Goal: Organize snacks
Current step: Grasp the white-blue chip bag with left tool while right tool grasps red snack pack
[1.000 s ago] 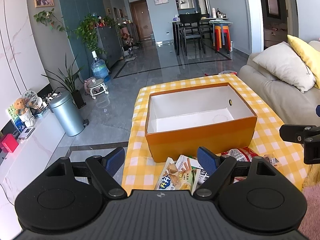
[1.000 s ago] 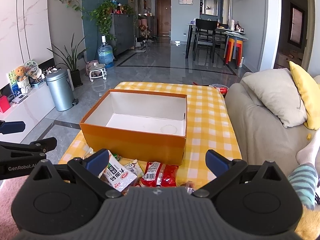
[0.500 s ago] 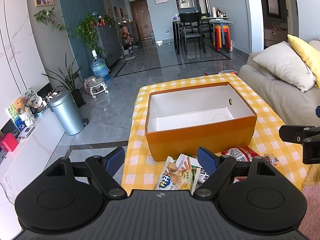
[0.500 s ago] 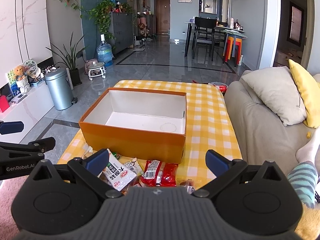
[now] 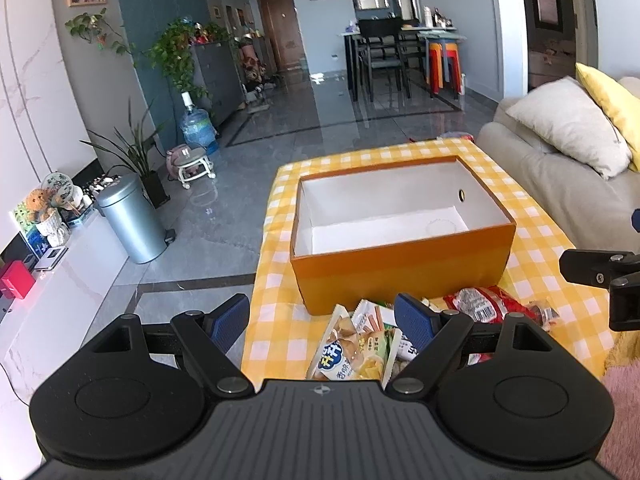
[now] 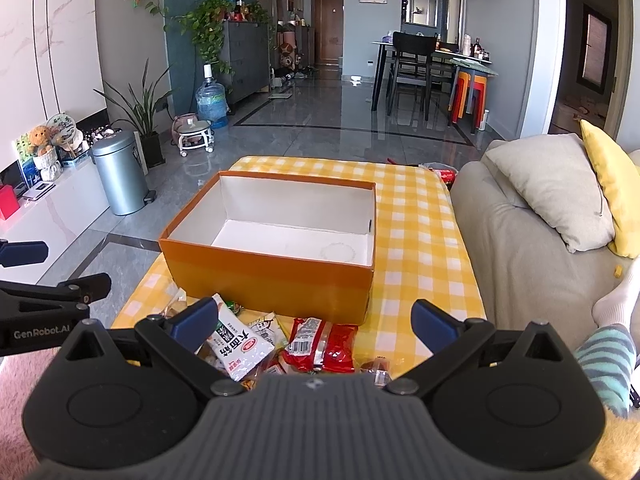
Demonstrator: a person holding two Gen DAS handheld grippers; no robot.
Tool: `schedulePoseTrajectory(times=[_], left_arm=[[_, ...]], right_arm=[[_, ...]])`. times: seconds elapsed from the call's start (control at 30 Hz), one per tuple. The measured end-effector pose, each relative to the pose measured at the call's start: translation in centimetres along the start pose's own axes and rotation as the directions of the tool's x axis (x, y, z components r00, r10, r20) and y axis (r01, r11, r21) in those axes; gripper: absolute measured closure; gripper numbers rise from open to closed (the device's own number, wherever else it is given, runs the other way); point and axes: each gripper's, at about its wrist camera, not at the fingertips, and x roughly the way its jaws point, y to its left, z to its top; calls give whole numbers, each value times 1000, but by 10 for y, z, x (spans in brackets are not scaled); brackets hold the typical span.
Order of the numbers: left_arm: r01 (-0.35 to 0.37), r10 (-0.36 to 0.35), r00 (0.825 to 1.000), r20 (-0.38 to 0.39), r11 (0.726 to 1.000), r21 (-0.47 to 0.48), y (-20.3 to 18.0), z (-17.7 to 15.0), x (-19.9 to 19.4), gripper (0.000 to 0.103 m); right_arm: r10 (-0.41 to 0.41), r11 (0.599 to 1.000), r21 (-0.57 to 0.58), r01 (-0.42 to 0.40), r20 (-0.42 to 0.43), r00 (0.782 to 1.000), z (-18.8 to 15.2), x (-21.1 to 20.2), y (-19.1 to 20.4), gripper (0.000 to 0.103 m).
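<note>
We see a table in yellow checked cloth (image 6: 420, 216) carrying an open orange box (image 6: 276, 280) and, just before it, loose snack packets (image 6: 316, 344).

An open orange box (image 6: 272, 280) with a bare white interior sits on a yellow-checked table (image 6: 420, 232). Just in front of it lies a loose heap of snack packets: a white packet with red lettering (image 6: 240, 346), a red packet (image 6: 320, 344), and a yellow-green chip bag (image 5: 348, 354).
</note>
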Motion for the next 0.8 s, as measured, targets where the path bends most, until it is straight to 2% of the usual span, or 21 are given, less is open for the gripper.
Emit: schedulePoseTrajectory(times=[0.07, 0.17, 0.23, 0.37, 0.5, 0.57, 0.63, 0.73, 0.8], left_arm=[[23, -23, 999, -22, 1000, 6, 1, 3, 3, 8], [74, -74, 996, -45, 997, 4, 3, 4, 5, 16], [102, -102, 993, -67, 995, -4, 5, 5, 8, 16], [191, -192, 972, -135, 981, -25, 5, 2, 20, 28], [235, -245, 947, -207, 969, -75, 5, -4, 37, 37], [242, -256, 938, -235, 966, -88, 5, -8, 46, 37], [217, -231, 939, -256, 973, -80, 4, -9, 56, 35], [203, -219, 936, -275, 975, -87, 4, -10, 71, 25], [210, -236, 922, -308, 971, -117, 7, -10, 85, 23]], right_arm=[[17, 1000, -1, -17, -5, 1000, 1, -1, 1, 4], [76, 997, 7, -76, -1, 997, -1, 0, -1, 4], [90, 996, 16, -90, 1, 996, -2, 3, -2, 4], [117, 993, 27, -117, -22, 993, -8, 14, -3, 4], [128, 992, 4, -128, -65, 990, -20, 30, 0, 20], [135, 991, -4, -135, -82, 988, -27, 39, 0, 21], [130, 991, 6, -130, -105, 986, -32, 49, 0, 22], [129, 992, 21, -127, -148, 981, -36, 68, -2, 27], [127, 992, 36, -123, -174, 976, -35, 82, -6, 26]])
